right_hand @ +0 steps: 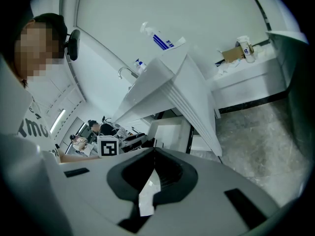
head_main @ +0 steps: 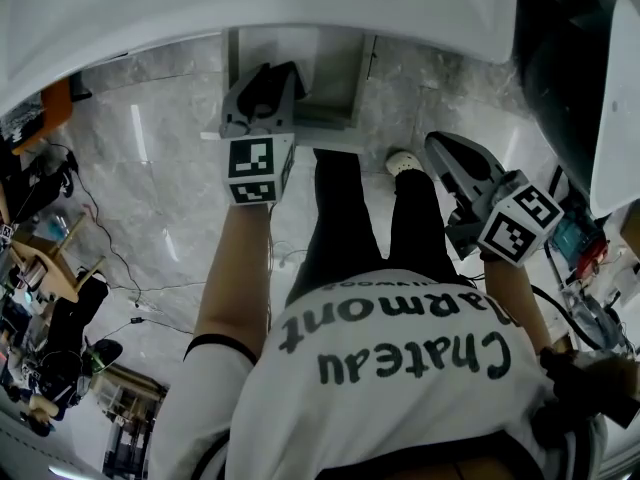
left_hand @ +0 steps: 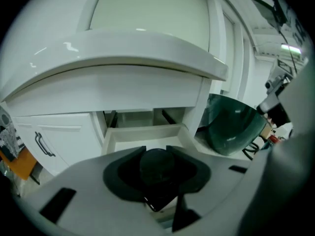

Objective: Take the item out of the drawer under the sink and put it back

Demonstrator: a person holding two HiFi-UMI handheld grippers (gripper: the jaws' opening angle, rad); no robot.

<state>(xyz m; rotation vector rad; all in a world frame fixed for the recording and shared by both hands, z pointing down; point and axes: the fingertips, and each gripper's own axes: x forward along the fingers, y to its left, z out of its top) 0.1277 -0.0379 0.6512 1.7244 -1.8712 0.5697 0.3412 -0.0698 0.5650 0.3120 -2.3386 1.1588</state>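
My left gripper reaches down in front of the open white drawer under the sink. In the left gripper view, a dark round item sits between the jaws of the left gripper, and the pads close against it just in front of the drawer. From the head view the item shows as a dark lump between the fingers. My right gripper hangs to the right above the floor, away from the drawer. The right gripper has its tips together and holds nothing.
The white sink counter overhangs the drawer. A cabinet door with a handle stands left of it, and a dark green rounded container right of it. My legs and a white shoe stand on the marble floor. A spray bottle stands on the counter.
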